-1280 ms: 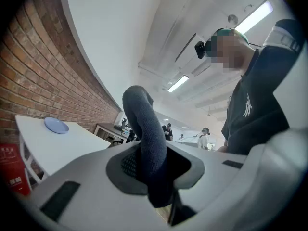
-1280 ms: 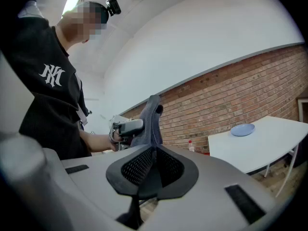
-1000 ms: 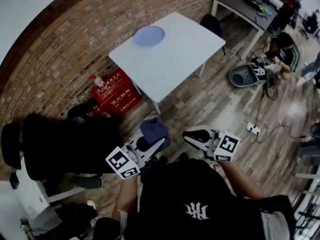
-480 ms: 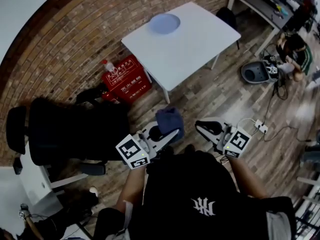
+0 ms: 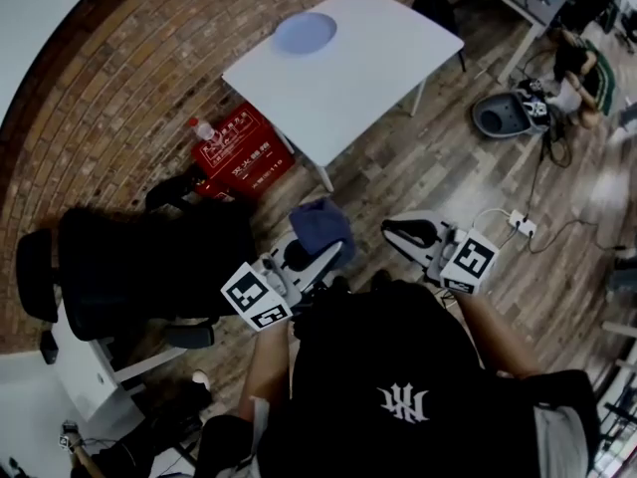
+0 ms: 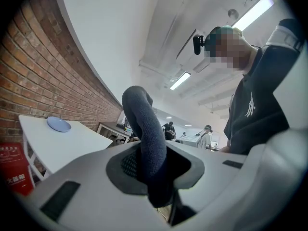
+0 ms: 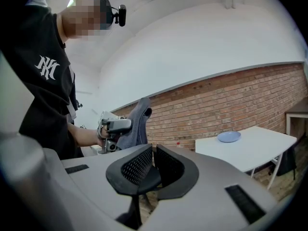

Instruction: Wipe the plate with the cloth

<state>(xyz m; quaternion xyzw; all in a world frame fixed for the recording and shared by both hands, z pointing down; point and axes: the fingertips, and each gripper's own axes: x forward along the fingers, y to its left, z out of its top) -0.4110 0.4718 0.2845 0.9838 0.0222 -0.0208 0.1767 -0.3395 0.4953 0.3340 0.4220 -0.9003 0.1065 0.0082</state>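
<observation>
The left gripper (image 6: 150, 170) has its jaws closed on a dark blue cloth (image 6: 144, 129), which rises out of them in a folded bunch. The right gripper (image 7: 154, 160) holds nothing; its jaws are brought together, the ribbed pads all but touching. The person holds both grippers out in front of the body, near each other. Both are well apart from the white bench (image 5: 348, 78), which stands across a stretch of wooden floor (image 5: 448, 177) beside the brick wall (image 5: 119, 78). The blue plate (image 5: 305, 32) lies on the bench top near the edge closest to the wall. A red crate (image 5: 242, 157) sits on the floor by the bench, with a red-capped bottle (image 5: 202, 129) at its wall-side corner. A black office chair (image 5: 149, 267) stands to the left of the left gripper.
</observation>
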